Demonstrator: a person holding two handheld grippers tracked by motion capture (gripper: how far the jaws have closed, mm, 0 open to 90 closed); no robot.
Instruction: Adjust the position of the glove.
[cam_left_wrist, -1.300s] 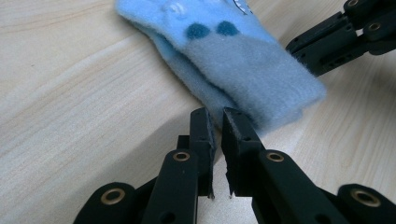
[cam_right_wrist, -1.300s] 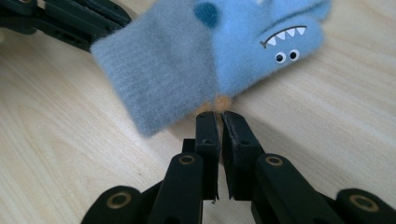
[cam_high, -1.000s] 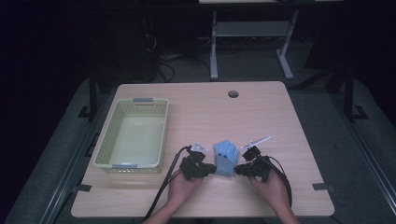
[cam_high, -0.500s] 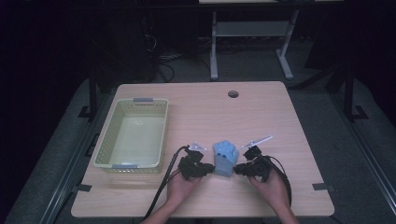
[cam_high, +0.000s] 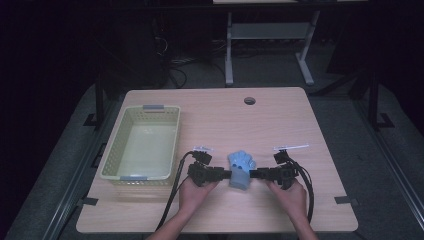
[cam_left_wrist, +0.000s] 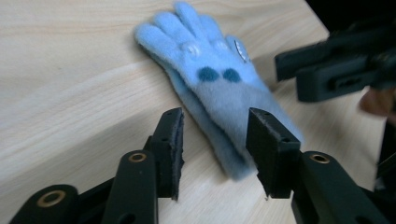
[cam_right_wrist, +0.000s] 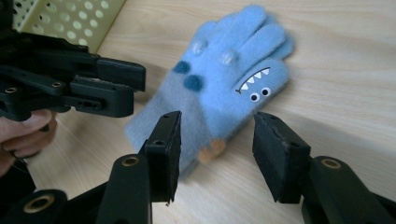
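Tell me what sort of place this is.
Probably a lab or workshop set up for recording: a bare wooden table on dark carpet, cables and metal stands behind, holding a yellow plastic basket and a blue fleece glove.

From my high view, the blue glove (cam_high: 240, 169) is too small for me to read its markings, and its cuff end is covered at 6 o'clock where the two grippers meet. In my left gripper view the glove's cuff (cam_left_wrist: 261, 135) sits behind the right-hand jaw, and the right gripper (cam_left_wrist: 336, 65) at 2 o'clock is blurred and cut off by the edge. In my right gripper view the yellow basket (cam_right_wrist: 65, 18) is cropped at 11 o'clock, and the left gripper (cam_right_wrist: 70, 84) runs off at 9 o'clock.
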